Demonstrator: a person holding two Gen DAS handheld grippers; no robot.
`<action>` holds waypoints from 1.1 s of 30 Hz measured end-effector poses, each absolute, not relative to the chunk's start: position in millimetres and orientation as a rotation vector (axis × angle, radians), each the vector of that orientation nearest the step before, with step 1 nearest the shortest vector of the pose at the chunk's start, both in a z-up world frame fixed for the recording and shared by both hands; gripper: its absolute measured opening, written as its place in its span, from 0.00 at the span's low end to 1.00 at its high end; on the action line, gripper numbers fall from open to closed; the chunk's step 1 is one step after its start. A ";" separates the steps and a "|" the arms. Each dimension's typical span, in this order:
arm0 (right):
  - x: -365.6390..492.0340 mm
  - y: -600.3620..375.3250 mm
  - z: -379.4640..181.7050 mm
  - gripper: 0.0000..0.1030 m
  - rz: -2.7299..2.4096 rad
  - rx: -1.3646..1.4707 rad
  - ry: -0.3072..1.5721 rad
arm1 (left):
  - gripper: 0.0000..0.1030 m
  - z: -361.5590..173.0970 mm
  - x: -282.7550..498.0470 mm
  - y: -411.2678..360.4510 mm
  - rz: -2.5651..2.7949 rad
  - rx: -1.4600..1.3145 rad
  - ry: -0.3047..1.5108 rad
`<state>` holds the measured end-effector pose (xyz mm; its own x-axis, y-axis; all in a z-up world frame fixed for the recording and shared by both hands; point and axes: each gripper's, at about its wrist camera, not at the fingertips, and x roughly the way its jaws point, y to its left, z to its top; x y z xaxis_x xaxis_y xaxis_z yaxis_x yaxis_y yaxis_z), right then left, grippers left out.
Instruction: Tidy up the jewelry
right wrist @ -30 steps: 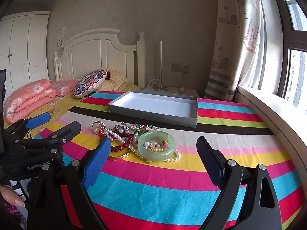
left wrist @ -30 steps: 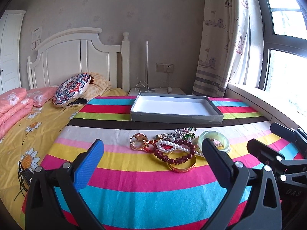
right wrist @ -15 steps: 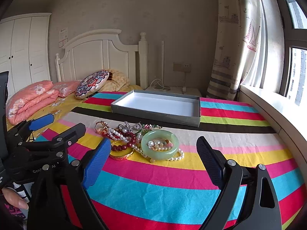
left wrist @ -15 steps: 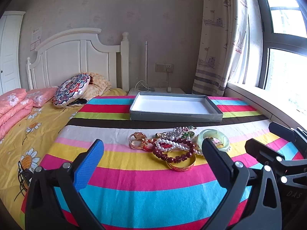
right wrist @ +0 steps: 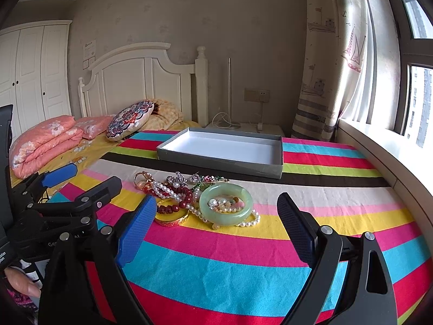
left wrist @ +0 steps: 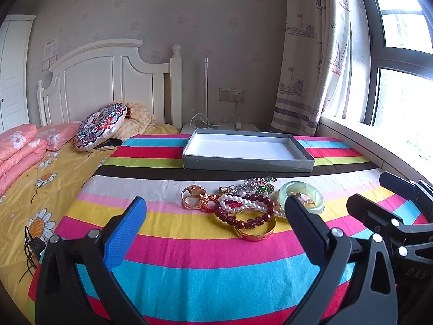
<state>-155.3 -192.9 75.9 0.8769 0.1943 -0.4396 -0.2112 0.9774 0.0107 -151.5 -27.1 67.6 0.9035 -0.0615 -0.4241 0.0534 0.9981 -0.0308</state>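
A heap of jewelry (left wrist: pixel 249 205) lies on the striped bedspread: a pale green jade bangle (right wrist: pixel 226 204), a gold bangle (left wrist: pixel 255 233), dark red beads (left wrist: pixel 243 215), a pearl strand (right wrist: pixel 167 191), gold rings (left wrist: pixel 193 196) and sparkly brooches (right wrist: pixel 208 178). Behind it sits a shallow grey box (left wrist: pixel 247 150) with a white inside, nothing in it. My left gripper (left wrist: pixel 213 220) hovers open in front of the heap. My right gripper (right wrist: pixel 216 216) is open too, low and close to the jade bangle. Each gripper shows in the other's view.
The striped blanket (right wrist: pixel 243 257) covers the bed's near part. Folded pink quilts (right wrist: pixel 46 143) and a round patterned cushion (left wrist: pixel 101 126) lie left by the white headboard (left wrist: pixel 108 89). A windowsill (right wrist: pixel 379 149) and curtain (left wrist: pixel 308 54) bound the right. A hand (right wrist: pixel 20 284) shows lower left.
Both grippers have edged forward toward the jewelry heap, which now looks slightly larger and nearer. Nothing on the bed has been moved.
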 end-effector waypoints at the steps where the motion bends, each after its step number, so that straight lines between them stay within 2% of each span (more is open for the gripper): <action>1: -154.9 -192.7 76.3 0.84 0.212 -0.037 0.455 | 0.98 67.7 -151.3 -26.8 -0.059 -0.020 0.439; 25: -152.8 -192.4 71.8 0.84 0.225 -0.045 0.419 | 0.98 67.2 -154.3 -29.9 -0.045 -0.004 0.373; 33: -111.5 -218.0 57.7 0.84 0.114 0.014 0.604 | 0.98 67.9 -145.0 -14.4 0.012 0.007 0.378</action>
